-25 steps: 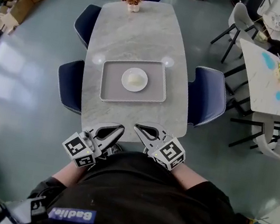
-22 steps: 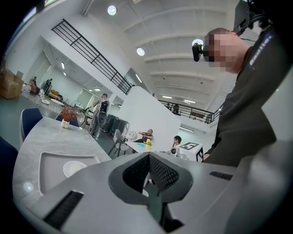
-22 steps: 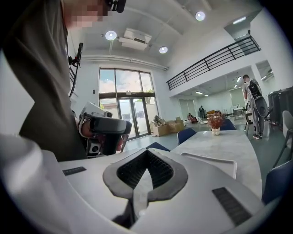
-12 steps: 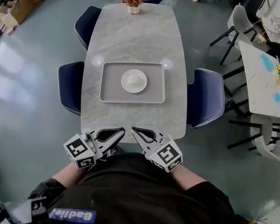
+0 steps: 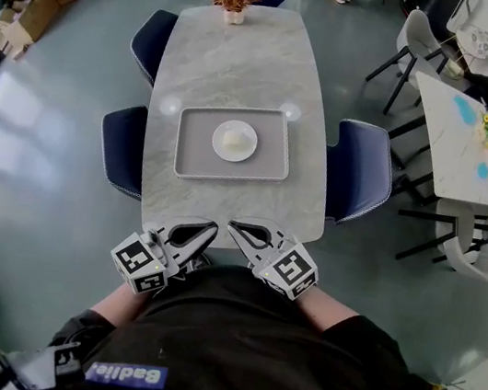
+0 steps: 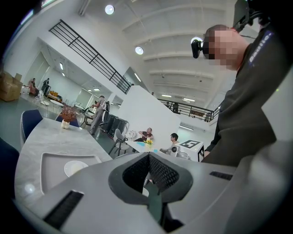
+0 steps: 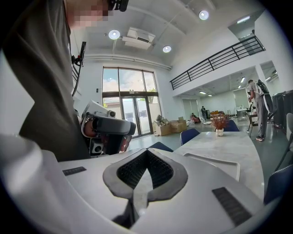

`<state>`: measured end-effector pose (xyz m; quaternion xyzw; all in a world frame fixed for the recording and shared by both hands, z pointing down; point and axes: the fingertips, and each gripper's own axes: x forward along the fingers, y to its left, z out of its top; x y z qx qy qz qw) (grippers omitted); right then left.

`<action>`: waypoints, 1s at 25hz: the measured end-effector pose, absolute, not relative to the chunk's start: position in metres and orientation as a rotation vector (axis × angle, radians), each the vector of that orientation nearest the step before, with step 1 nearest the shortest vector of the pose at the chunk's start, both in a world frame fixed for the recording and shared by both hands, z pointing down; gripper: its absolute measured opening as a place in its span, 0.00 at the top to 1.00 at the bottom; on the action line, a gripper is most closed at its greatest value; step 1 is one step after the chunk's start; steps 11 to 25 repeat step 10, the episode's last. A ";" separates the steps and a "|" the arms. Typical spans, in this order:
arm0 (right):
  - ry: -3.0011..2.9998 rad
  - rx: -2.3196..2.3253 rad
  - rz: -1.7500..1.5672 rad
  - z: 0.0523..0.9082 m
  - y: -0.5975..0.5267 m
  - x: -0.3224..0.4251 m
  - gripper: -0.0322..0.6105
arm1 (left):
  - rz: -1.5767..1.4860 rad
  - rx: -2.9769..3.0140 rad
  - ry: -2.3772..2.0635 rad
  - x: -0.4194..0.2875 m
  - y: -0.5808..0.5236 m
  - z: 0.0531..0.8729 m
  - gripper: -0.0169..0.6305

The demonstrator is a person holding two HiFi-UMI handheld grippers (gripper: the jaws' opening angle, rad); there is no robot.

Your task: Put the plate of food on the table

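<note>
Nearest, in front of the chest: left tool (image 5: 205, 228) and right tool (image 5: 240, 229), both clenched tight, with nothing between the jaws, side by side at the near edge of the tabletop (image 5: 240, 58). Further out, in the middle of the tabletop: grey tray (image 5: 187, 156), and at its centre the small white plate (image 5: 234, 139) with a pale lump of food (image 5: 231, 143). Well apart from both tools. Probably light but stiff and fragile, ceramic by the look, with a smooth and slippery surface. Best to take by the near rim, away from the food, and to keep level. Needs open jaws first. At the far end: small pot (image 5: 231, 12) with a dried plant.
</note>
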<state>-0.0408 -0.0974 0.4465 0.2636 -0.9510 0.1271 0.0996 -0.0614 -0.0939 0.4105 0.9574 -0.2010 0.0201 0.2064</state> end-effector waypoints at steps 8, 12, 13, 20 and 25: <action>-2.807 0.776 0.381 0.448 -0.096 -0.043 0.93 | 0.054 2.667 -0.564 -0.064 -0.093 0.411 0.97; -2.807 0.774 0.385 0.447 -0.097 -0.042 0.93 | 0.052 2.667 -0.565 -0.063 -0.094 0.410 0.97; -2.807 0.774 0.385 0.447 -0.097 -0.042 0.93 | 0.052 2.667 -0.565 -0.063 -0.094 0.410 0.97; -2.807 0.774 0.385 0.447 -0.097 -0.042 0.93 | 0.052 2.667 -0.565 -0.063 -0.094 0.410 0.97; -2.807 0.774 0.385 0.447 -0.097 -0.042 0.93 | 0.052 2.667 -0.565 -0.063 -0.094 0.410 0.97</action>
